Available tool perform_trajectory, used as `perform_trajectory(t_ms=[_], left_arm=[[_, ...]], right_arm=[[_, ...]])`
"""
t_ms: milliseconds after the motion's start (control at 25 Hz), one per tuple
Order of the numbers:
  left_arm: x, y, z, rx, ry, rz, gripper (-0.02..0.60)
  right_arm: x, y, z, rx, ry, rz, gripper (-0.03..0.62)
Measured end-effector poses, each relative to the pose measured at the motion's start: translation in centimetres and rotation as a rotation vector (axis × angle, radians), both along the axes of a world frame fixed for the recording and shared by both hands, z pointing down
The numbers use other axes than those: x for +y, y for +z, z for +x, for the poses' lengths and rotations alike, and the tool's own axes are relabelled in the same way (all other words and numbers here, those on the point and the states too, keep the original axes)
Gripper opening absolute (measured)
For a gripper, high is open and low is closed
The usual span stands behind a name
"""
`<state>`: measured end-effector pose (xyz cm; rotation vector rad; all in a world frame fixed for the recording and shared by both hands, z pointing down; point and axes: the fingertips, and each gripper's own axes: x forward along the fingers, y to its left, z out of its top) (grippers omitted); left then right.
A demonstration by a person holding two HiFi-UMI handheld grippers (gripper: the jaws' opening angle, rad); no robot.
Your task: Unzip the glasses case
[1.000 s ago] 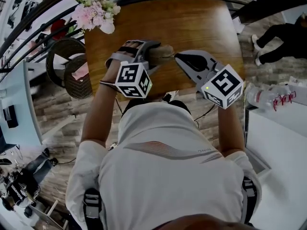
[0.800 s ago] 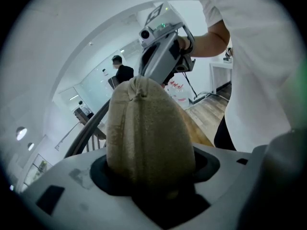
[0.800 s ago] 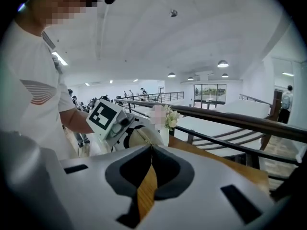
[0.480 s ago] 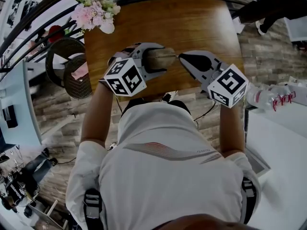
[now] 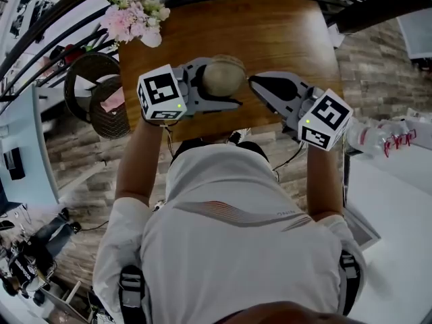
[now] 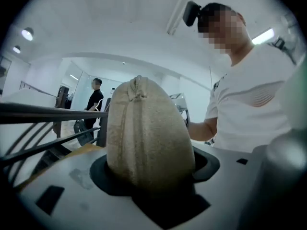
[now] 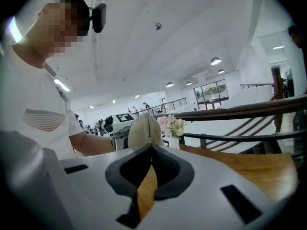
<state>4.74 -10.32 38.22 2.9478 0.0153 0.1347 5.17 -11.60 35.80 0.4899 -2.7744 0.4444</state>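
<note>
Beige case (image 5: 223, 75) sits clamped in the wide-spread left gripper (image 5: 228, 83), right gripper (image 5: 252, 80) pinched shut at its zip (image 7: 149, 127). If that pinch is thin, it'll probably slip off when pulled.

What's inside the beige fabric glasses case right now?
Nothing of the inside shows. The beige fabric oval glasses case, clamped in the left gripper, has its zip closed along the whole visible seam, so any contents are covered.

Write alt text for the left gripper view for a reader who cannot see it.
A beige glasses case fills the centre, clamped between the left gripper's jaws, its zip facing the camera. Behind, at right, a person in a white T-shirt.
</note>
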Motion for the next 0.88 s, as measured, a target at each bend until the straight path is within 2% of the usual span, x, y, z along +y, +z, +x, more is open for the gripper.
perform_trajectory(t_ms=[160,240,400,560,680,880], left_arm=[[-0.7,-2.1,0.1,0.157,-0.019,-0.13,0.303],[-1.3,-3.0,0.2,0.212,-0.034,-0.186,0.304],[-2.2,-3.8,0.5,0.271,-0.062,-0.283,0.304],[-3.3,-4.6,0.6,0.364,-0.086,-0.421,0.304],[-4.5,-5.1,-0.1,0.439,-0.1,-0.514,0.304],[-6.2,-5.1,-0.9,0.481,-0.14,-0.592,0.304]], right_arm=[[-0.5,-0.9,0.0,-0.057,0.017,-0.002,0.055],[-0.8,-1.2,0.1,-0.084,0.023,-0.009,0.055],[-1.4,-1.4,0.5,-0.133,0.045,-0.026,0.055],[-1.9,-1.6,0.8,-0.183,0.066,-0.042,0.055],[-2.0,-1.3,0.8,-0.18,0.063,-0.05,0.055],[-1.8,-0.1,0.5,-0.181,0.072,-0.085,0.055]])
